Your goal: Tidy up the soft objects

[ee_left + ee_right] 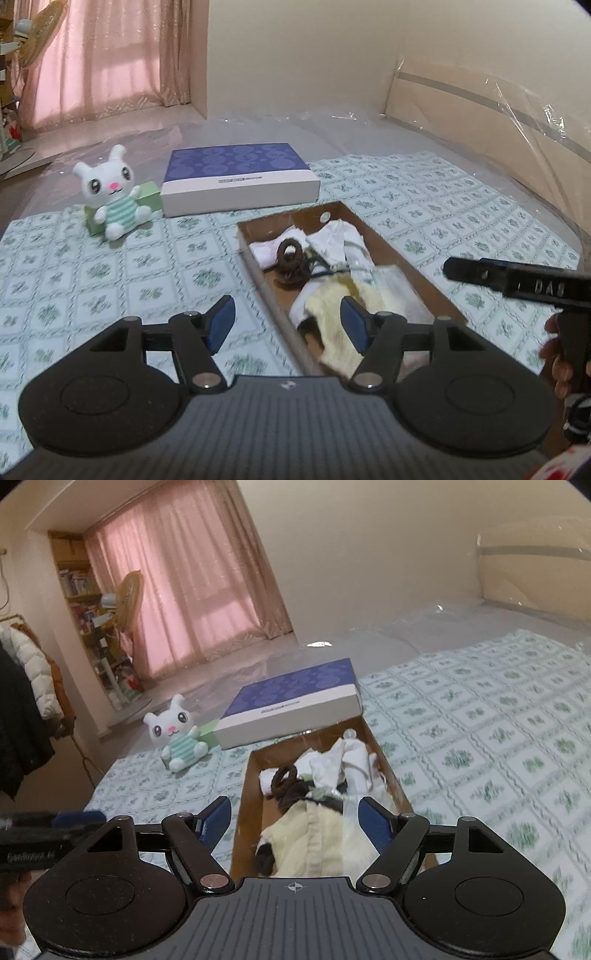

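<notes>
A shallow cardboard box [295,220] [306,746] lies on the patterned sheet. It holds a pale yellow cloth [332,306] [317,834], white cloths [343,240] [332,764] and a brown ring-shaped band [291,258] [286,782]. My left gripper [288,317] hovers over the box's near left wall, open, with nothing between its blue pads. My right gripper [295,808] hangs above the yellow cloth, open and not touching it. One black finger [465,267] of the right gripper shows at the right edge of the left wrist view.
A white plush bunny [110,195] [177,731] sits against a small green box [151,195] [207,734]. A flat blue-lidded box [240,177] [291,705] lies behind the cardboard box. Plastic film covers the mattress beyond. Coats [22,701] hang at the left.
</notes>
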`<state>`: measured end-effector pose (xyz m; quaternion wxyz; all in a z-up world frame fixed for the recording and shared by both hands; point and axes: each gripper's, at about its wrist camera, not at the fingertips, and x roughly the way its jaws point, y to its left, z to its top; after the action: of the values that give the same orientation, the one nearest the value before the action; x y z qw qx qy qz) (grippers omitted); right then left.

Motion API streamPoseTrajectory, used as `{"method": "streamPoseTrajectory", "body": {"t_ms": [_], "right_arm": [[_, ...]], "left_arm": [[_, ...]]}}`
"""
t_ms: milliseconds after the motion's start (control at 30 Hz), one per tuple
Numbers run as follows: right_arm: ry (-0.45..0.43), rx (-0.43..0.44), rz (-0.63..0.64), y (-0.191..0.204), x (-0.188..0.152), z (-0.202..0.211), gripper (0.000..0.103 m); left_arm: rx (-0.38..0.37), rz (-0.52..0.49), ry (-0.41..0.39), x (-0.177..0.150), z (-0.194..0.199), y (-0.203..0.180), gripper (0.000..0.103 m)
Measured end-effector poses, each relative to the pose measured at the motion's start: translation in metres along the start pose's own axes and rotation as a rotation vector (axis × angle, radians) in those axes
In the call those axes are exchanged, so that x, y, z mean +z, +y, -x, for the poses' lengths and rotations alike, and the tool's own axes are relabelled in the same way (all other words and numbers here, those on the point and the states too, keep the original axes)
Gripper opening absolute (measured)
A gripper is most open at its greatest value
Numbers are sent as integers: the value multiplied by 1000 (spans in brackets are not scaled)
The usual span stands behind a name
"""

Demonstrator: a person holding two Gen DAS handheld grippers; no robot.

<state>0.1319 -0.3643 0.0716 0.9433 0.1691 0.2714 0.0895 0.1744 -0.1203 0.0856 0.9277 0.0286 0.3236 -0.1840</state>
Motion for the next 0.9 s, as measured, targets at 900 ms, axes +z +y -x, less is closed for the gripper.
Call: {"method": "streamPoseTrajectory", "body": {"t_ms": [900], "right_arm": [[166, 91, 128, 89, -110, 52, 78]], "left_arm": [[134, 132, 33, -123, 129, 28, 61]]}}
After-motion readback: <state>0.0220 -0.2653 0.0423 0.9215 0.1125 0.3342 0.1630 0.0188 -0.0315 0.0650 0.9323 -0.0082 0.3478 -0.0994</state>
